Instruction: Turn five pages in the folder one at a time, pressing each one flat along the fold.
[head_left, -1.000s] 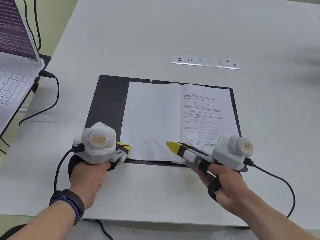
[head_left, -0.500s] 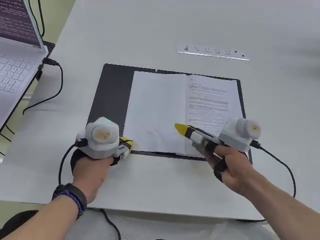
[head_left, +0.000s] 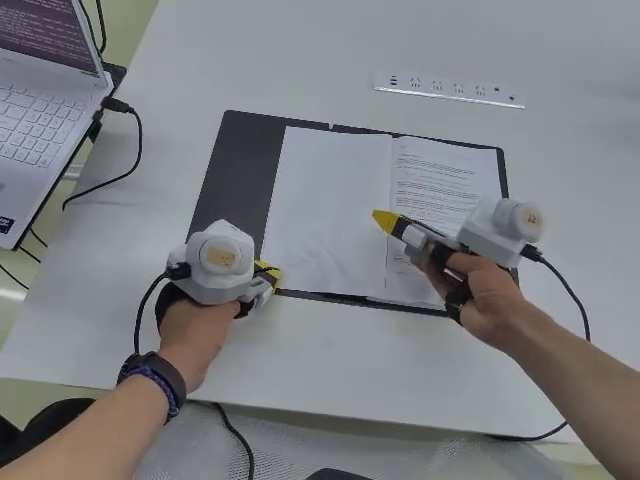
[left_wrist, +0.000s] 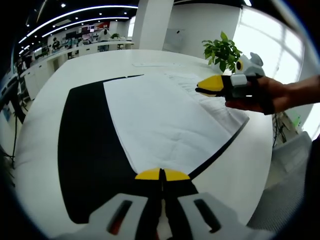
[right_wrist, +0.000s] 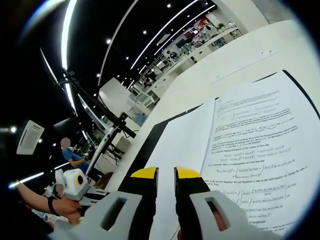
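Nearest the person, the left gripper (left_wrist: 161, 174) has its yellow-tipped jaws pressed together on nothing. Its tips sit at the near edge of the open black folder (head_left: 235, 170), which lies flat on the white table (head_left: 300, 60). Just ahead of those tips spreads the blank white left-hand page (head_left: 325, 210), lightly rumpled. Whether the tips bear down on the cover I cannot tell.

Farther on, the right gripper (head_left: 385, 220) hangs low over the fold, jaws a thin slit apart and empty. The printed right-hand page (right_wrist: 260, 145) lies to the right of its tips and the blank one to their left. Contact with the paper can't be judged.

With so narrow a gap, the right gripper may skid across the printed sheet rather than lift it. It may also catch two leaves together and spoil the one-at-a-time count. A hard pinch near the fold could crease or tear the leaf. If the left gripper isn't pinning the cover, the folder may slide on the smooth tabletop. Beyond the folder, a white power strip (head_left: 450, 90) lies well clear of both.
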